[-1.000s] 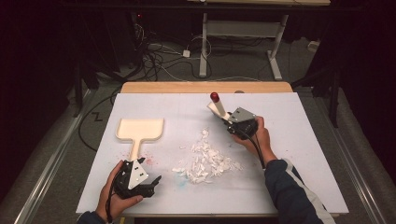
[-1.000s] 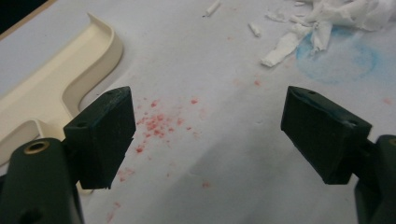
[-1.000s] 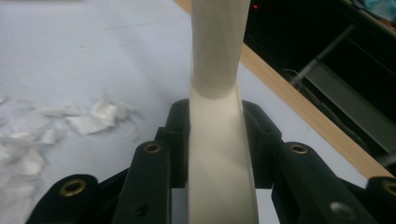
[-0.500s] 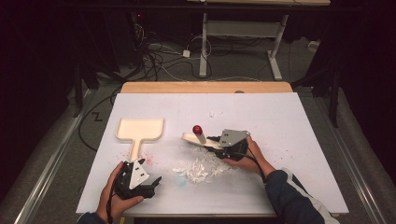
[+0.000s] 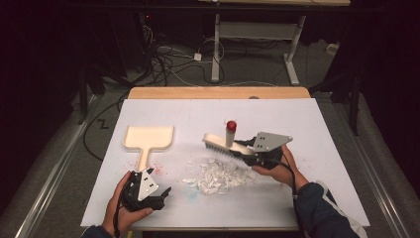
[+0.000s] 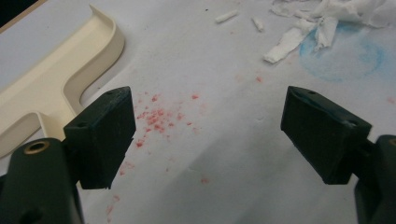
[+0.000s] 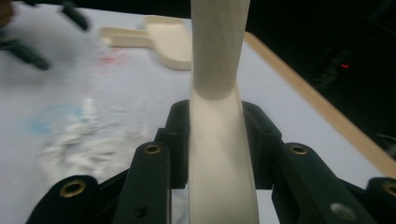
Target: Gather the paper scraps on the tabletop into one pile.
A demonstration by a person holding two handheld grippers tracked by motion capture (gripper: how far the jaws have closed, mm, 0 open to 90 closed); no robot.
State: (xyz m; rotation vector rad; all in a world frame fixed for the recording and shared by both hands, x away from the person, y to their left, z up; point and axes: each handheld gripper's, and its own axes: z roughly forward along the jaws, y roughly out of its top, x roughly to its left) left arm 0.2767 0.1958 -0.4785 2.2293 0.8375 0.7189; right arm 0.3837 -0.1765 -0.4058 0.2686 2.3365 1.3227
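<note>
The stiff, light brush [image 5: 225, 146] is pinched at its handle by the right gripper [image 5: 251, 151]. The flimsy paper scraps [image 5: 218, 176] will scatter easily. The left gripper [image 6: 205, 135] is held spread and empty beside the dustpan [image 5: 147, 138], best taken by its handle.

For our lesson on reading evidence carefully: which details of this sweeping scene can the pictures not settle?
- Cream plastic brush: right gripper view, bristle end cut off by the top edge.
- Pile of white paper scraps: right gripper view, smeared by motion blur.
- Cream plastic dustpan: left gripper view, cut off by the left edge.
- Whether the brush bristles touch the scraps: high view, too small.
</note>
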